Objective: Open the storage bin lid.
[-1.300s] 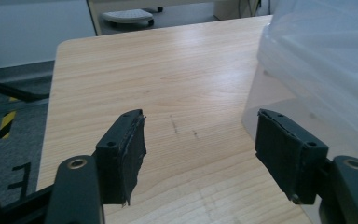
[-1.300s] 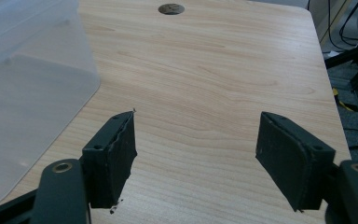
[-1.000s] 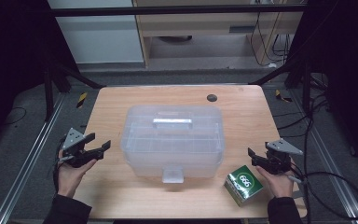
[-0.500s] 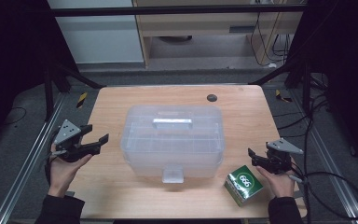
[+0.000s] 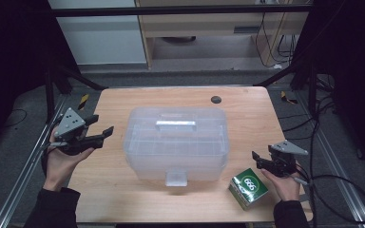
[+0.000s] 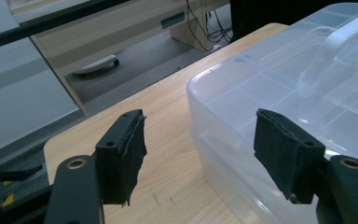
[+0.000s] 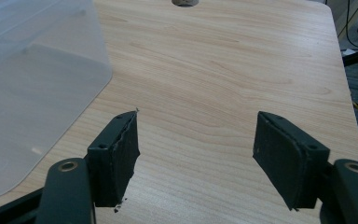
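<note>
A clear plastic storage box (image 5: 177,142) with a lid and a handle on top stands in the middle of the wooden table (image 5: 247,118). A latch tab sticks out at its front. My left gripper (image 5: 100,128) hovers at the box's left side, open and empty; in the left gripper view the box (image 6: 298,93) lies just beyond my right jaw. A small green carton (image 5: 248,188) sits at the front right. My right gripper (image 5: 259,160) is just behind that carton, open with nothing between its fingers; the box's corner (image 7: 37,79) shows at its left.
A dark round hole (image 5: 216,99) sits near the table's far edge, also seen in the right gripper view (image 7: 184,2). Metal frame rails run along both sides of the table. Cabinets and cables lie on the floor beyond the far edge.
My left gripper has risen and moved a little back and outward from the box's left side. The right gripper has stayed almost still.
</note>
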Demonstrator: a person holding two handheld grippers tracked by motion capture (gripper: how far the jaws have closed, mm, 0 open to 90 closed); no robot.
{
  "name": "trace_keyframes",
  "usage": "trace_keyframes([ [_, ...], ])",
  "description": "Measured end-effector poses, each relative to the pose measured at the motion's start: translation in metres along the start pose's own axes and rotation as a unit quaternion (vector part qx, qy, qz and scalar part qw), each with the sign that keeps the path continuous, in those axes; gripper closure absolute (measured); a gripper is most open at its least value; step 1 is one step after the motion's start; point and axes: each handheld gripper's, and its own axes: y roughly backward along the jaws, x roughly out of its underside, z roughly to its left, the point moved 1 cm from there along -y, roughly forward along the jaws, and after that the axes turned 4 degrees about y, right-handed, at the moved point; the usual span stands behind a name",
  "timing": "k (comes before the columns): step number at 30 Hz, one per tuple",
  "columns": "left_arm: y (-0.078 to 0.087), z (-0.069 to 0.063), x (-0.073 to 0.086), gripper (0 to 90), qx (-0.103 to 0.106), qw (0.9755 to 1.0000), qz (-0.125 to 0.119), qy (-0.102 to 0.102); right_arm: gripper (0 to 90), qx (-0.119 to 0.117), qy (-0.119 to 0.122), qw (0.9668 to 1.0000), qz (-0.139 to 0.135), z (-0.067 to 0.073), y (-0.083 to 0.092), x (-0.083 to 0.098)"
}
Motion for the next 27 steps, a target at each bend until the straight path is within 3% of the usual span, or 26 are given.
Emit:
trace_keyframes([
  [6,-0.002,-0.005,-0.012,34.4,0.007,0.9999,0.006,-0.013,31.1,0.000,0.002,1.0000,0.002,0.000,-0.001,0.000],
  [8,-0.002,-0.010,-0.021,34.4,0.013,0.9994,0.008,-0.030,30.9,-0.002,0.002,1.0000,0.006,0.001,-0.001,0.000],
  [15,-0.001,-0.019,-0.036,35.1,0.022,0.9980,0.013,-0.058,30.7,-0.004,0.005,0.9999,0.009,0.002,-0.002,0.000],
  [21,-0.003,-0.029,-0.048,35.0,0.035,0.9947,0.021,-0.094,30.5,-0.002,0.013,0.9998,0.014,0.003,-0.003,0.000],
  [27,-0.012,-0.037,-0.057,35.0,0.040,0.9915,0.034,-0.119,30.0,-0.002,0.020,0.9996,0.019,0.003,-0.004,0.000],
])
